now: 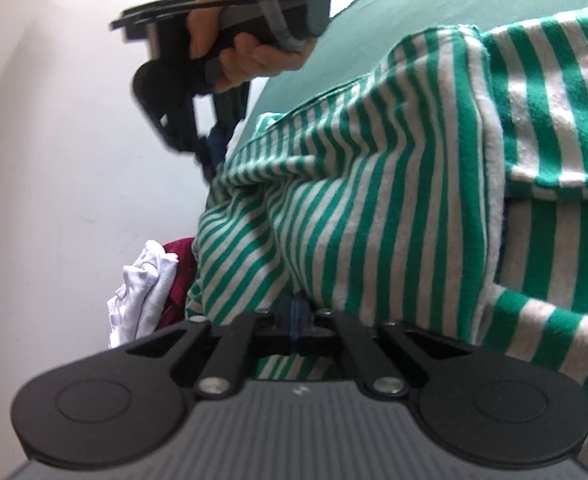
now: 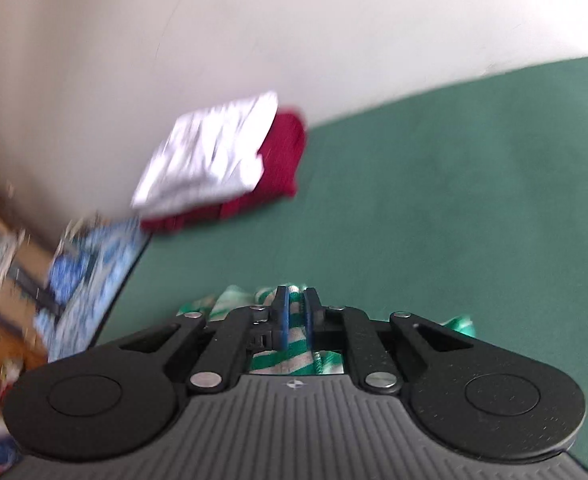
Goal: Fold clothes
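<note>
Both clamped on the green-and-white striped knit garment (image 1: 374,200), left gripper (image 1: 296,312) and right gripper (image 2: 294,312), lifting it clear above the green cloth-covered surface (image 2: 454,200) for folding.

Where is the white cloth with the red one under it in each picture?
Left wrist view: the white cloth sits low on the left, against the wall, with the red cloth just right of it.
Right wrist view: it lies upper left of middle, blurred, on top of the red cloth.
Shared landmark: the green table cover, also seen at.
</note>
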{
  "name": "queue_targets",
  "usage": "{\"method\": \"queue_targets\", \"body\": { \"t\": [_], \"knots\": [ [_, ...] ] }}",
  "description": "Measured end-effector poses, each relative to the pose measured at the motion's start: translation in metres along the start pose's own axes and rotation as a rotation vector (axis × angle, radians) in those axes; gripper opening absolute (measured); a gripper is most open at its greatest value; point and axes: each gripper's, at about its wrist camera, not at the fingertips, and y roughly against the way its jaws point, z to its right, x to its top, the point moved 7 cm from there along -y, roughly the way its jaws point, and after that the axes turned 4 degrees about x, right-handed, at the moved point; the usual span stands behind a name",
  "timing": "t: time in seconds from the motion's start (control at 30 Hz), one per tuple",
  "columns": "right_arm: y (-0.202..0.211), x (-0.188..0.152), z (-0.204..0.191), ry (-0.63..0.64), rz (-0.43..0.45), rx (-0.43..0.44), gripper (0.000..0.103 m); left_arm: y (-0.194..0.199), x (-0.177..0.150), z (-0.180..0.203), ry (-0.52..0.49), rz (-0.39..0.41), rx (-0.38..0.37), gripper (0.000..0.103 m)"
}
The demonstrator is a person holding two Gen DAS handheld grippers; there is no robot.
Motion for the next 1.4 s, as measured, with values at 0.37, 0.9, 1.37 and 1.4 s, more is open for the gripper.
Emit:
{"method": "queue_targets", "body": {
  "t": [0.37, 0.9, 1.37, 1.4],
  "knots": [
    [0.018, -0.002, 0.028, 0.005, 0.073, -0.124, 0.006, 0.01, 0.012, -0.032, -0.009, 0.039, 0.021, 0.04],
    [-0.018, -0.002, 0.021, -0.145, -0.032, 0.061, 0.012, -0.096, 0.004, -0.103, 0.683, -0.124, -0.329, 0.027],
    [-0.008, -0.005, 0.049, -0.212, 0.067, -0.063, 0.008, -0.079, -0.009, -0.119, 0.787, -0.064, -0.335, 0.015],
    [-0.005, -0.003, 0.051, -0.215, 0.074, -0.079, 0.012, -0.077, -0.009, -0.122, 0.793, -0.056, -0.335, 0.013]
  ]
}}
